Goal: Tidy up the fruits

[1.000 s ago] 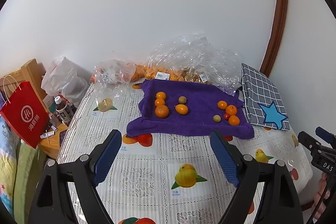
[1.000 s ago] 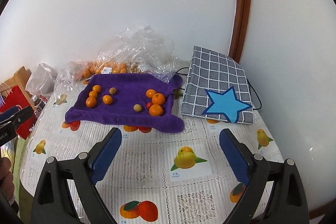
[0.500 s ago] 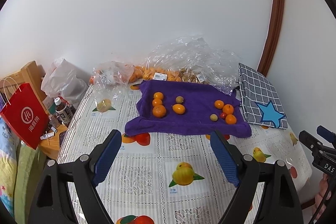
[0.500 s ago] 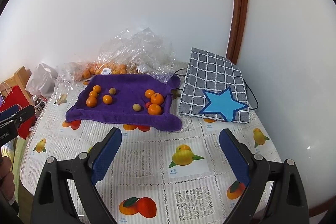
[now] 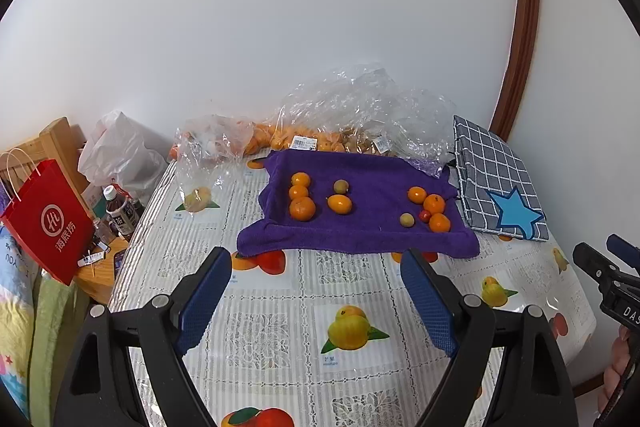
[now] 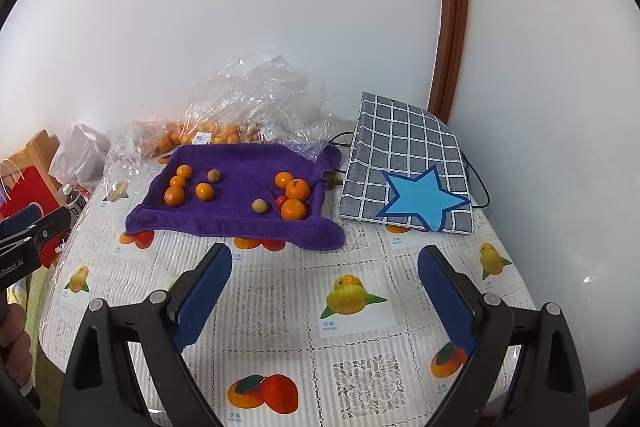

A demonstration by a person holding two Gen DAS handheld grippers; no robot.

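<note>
A purple towel (image 5: 372, 227) (image 6: 240, 215) lies on the table with fruit in two groups. On its left are several oranges (image 5: 302, 207) (image 6: 174, 195) and a small greenish fruit (image 5: 340, 186) (image 6: 214, 175). On its right are three oranges (image 5: 434, 203) (image 6: 297, 189), a small red fruit (image 5: 424, 215) (image 6: 280, 201) and a pale round fruit (image 5: 407, 219) (image 6: 259, 205). My left gripper (image 5: 316, 275) is open and empty, held back from the towel's near edge. My right gripper (image 6: 325, 273) is open and empty, also short of the towel.
Clear plastic bags (image 5: 360, 119) (image 6: 256, 99) with more oranges lie behind the towel. A grey checked cloth with a blue star (image 5: 500, 187) (image 6: 408, 171) lies to the right. A red paper bag (image 5: 48, 223), bottles (image 5: 118, 211) and a white bag (image 5: 120, 155) stand at the left. The fruit-print tablecloth (image 5: 280, 327) (image 6: 280, 307) covers the table.
Both grippers have pulled back and up a little from the towel, so it looks slightly farther. Both stay open. The fruit has not moved.
</note>
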